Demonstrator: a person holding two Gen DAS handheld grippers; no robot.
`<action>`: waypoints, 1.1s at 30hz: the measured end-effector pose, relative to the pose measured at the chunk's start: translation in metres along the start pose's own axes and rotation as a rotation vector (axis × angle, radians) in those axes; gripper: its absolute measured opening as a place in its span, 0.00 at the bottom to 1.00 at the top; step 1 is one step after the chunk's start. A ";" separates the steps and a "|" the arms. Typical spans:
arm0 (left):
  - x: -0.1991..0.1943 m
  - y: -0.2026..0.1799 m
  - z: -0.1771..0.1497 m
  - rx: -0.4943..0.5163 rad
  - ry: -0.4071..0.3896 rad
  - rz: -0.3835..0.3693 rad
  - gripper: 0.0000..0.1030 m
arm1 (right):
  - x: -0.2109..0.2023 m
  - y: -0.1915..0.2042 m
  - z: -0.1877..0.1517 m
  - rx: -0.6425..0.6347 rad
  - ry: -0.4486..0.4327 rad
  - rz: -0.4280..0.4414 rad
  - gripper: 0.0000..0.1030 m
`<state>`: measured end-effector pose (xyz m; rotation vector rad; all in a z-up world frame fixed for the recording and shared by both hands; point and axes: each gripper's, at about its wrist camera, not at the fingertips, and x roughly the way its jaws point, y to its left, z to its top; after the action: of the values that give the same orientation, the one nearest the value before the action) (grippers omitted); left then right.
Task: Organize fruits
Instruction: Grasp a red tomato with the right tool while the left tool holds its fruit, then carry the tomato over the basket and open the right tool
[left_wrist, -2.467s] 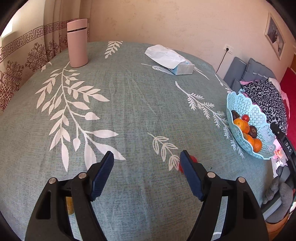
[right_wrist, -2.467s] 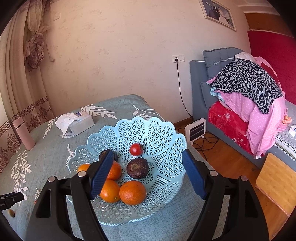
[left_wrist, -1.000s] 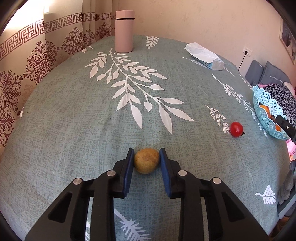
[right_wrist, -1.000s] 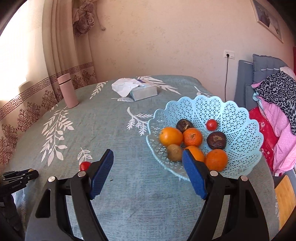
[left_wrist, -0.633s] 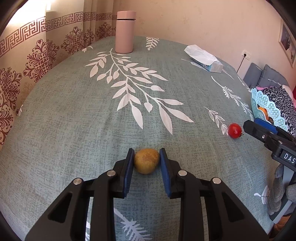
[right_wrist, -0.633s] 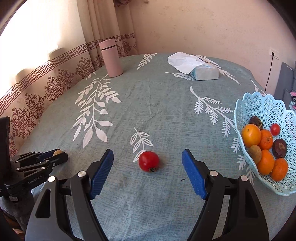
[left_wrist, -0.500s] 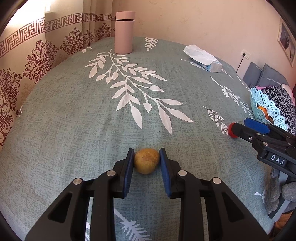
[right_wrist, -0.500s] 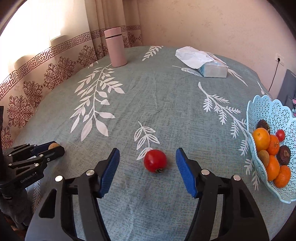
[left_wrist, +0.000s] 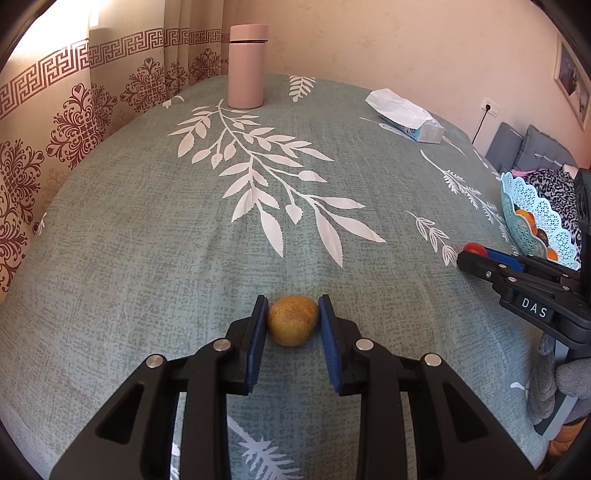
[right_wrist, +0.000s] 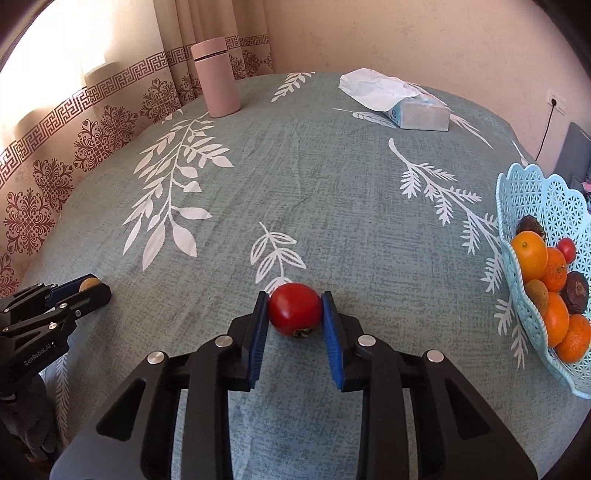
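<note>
A yellow-brown round fruit (left_wrist: 293, 320) lies on the green leaf-print tablecloth (left_wrist: 184, 258), and my left gripper (left_wrist: 293, 306) is shut on it, both blue pads against its sides. In the right wrist view a red tomato (right_wrist: 294, 309) rests on the cloth between the pads of my right gripper (right_wrist: 294, 300); the jaws are closing onto it and both pads touch it. To the right stands the light blue lattice basket (right_wrist: 543, 192) holding oranges and several other fruits. The left gripper (right_wrist: 92, 286) also shows at the left edge of that view.
A pink bottle (right_wrist: 217, 75) stands at the table's far left by the curtain. A tissue box (right_wrist: 413, 110) lies at the far side. The basket (left_wrist: 532, 206) sits near the table's right edge, with a sofa and clothes beyond.
My right gripper swung from the basket to the tomato, came down around it and closed on it. The left gripper stayed shut on the yellow-brown fruit without moving.
</note>
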<state>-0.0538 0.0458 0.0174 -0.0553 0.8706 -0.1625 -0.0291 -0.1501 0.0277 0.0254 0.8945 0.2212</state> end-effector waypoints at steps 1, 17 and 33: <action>0.000 0.000 0.000 0.001 0.000 0.001 0.27 | -0.003 -0.002 0.000 0.008 -0.008 0.002 0.28; -0.008 -0.019 -0.002 0.090 -0.056 0.106 0.27 | -0.058 -0.034 -0.007 0.100 -0.138 -0.055 0.28; -0.021 -0.032 -0.001 0.117 -0.092 0.069 0.27 | -0.107 -0.102 -0.021 0.261 -0.248 -0.177 0.28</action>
<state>-0.0714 0.0180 0.0364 0.0759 0.7684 -0.1446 -0.0915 -0.2733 0.0853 0.2116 0.6684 -0.0644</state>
